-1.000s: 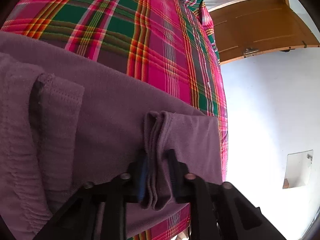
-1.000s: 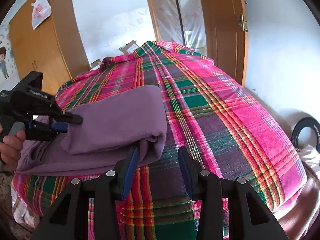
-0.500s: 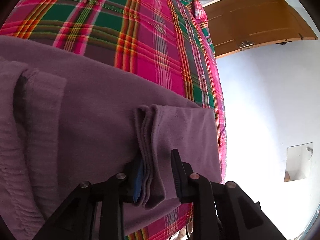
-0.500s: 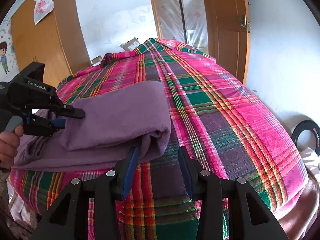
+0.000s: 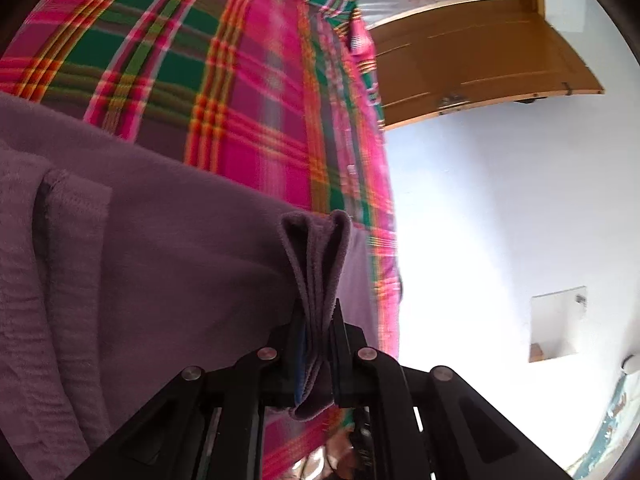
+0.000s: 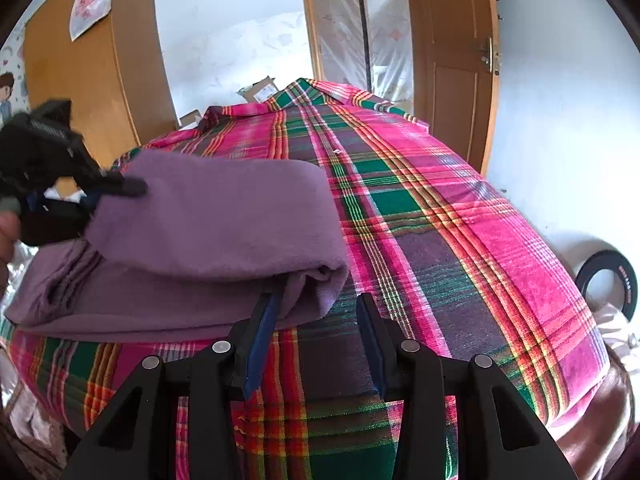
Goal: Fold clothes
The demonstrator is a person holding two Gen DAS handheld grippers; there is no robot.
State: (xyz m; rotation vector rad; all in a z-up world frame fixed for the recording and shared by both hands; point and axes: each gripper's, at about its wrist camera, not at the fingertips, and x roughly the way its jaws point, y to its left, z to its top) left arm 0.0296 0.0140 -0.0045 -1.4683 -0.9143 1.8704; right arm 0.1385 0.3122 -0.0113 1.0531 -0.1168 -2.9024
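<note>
A purple garment (image 6: 216,236), folded into layers, is laid on a bed covered by a pink, green and red plaid sheet (image 6: 440,248), at the sheet's near left part in the right wrist view. A bunched edge of the garment (image 5: 316,280) is clamped between the closed jaws of the left gripper (image 5: 318,344), which is seen at the garment's left end in the right wrist view (image 6: 116,192). The right gripper (image 6: 316,320) is held with its jaws apart, gripping nothing, just in front of the garment's folded corner. A wooden door (image 6: 452,76) is seen beyond the bed.
</note>
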